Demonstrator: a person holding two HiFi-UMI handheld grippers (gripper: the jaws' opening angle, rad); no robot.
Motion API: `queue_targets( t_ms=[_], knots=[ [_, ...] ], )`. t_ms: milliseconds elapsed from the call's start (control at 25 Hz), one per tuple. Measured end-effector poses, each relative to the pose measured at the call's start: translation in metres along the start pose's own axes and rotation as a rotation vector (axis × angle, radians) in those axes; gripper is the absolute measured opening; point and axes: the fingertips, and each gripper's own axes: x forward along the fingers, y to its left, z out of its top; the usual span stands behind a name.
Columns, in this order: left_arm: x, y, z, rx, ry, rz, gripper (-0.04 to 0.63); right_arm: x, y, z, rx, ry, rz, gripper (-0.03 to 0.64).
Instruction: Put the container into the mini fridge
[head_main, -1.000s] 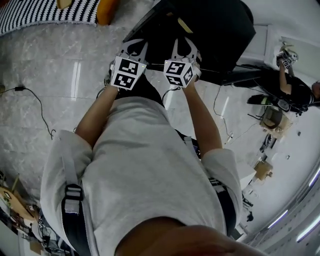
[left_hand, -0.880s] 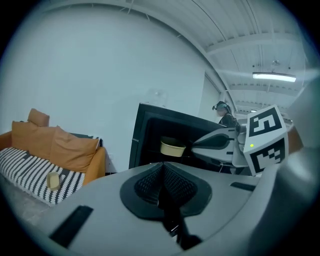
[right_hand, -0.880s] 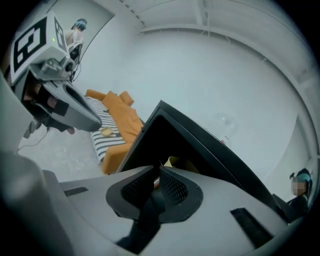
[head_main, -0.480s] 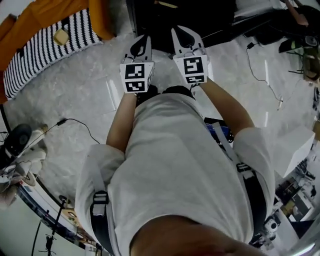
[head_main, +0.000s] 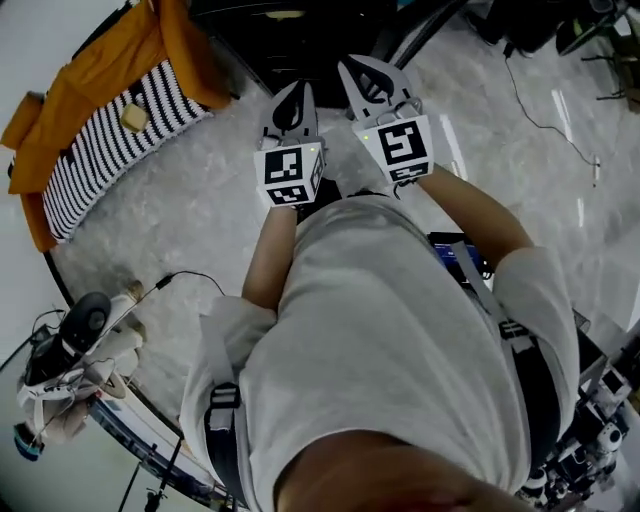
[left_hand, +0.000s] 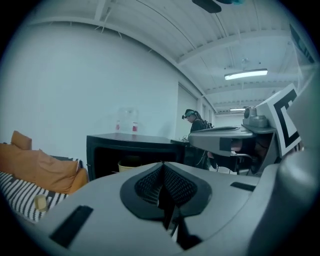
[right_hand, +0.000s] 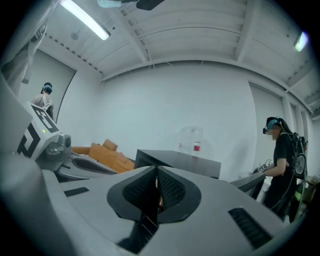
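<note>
Both grippers are held out side by side in front of the wearer's grey shirt (head_main: 400, 330), above a pale marbled floor (head_main: 200, 220), and are pointed towards the black mini fridge (head_main: 240, 45) at the top of the head view. The left gripper (head_main: 296, 95) is closed. In the left gripper view its two ribbed pads are seen pressed together with nothing between them. The right gripper (head_main: 358, 72) is closed as well. Its jaws have just been closing, and nothing is caught between them. The fridge is touched by neither gripper. The container (left_hand: 128, 165), a pale yellow tub, is seen inside the fridge's dark interior through its front, well apart from both grippers, with its lower part hidden behind the left gripper's body. Two clear bottles (left_hand: 126, 122) with red labels are stood upright and close together on the fridge's flat top. To the left of the fridge an orange cushion (left_hand: 40, 167) is set against the wall beside a black-and-white striped cover (head_main: 110, 150), on which a small beige block (head_main: 133, 118) is seen lying. A black cable (head_main: 190, 280) is trailed over the floor near the wearer's left arm. Beyond the fridge a standing person (left_hand: 196, 127) with a headset is seen.
</note>
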Motion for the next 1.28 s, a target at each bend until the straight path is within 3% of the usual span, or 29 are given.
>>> queue_targets(
  t_ms=[280,600,800,1280],
  knots=[
    [-0.016,-0.070,0.004,-0.031,-0.047,-0.024,0.012,-0.072,-0.033,-0.017,0.031,0.007,-0.065,0.041],
    [-0.026,-0.117,-0.012,0.030,-0.019,-0.052,0.012,-0.121,-0.037,-0.039,0.083,-0.031,-0.076,0.038],
    [-0.032,-0.144,-0.016,0.022,-0.020,-0.077,0.012,-0.152,-0.039,-0.051,0.114,-0.026,-0.112,0.038],
    [-0.035,-0.214,0.001,0.074,-0.034,-0.131,0.012,-0.224,-0.073,-0.056,0.145,-0.013,-0.202,0.038]
  ],
)
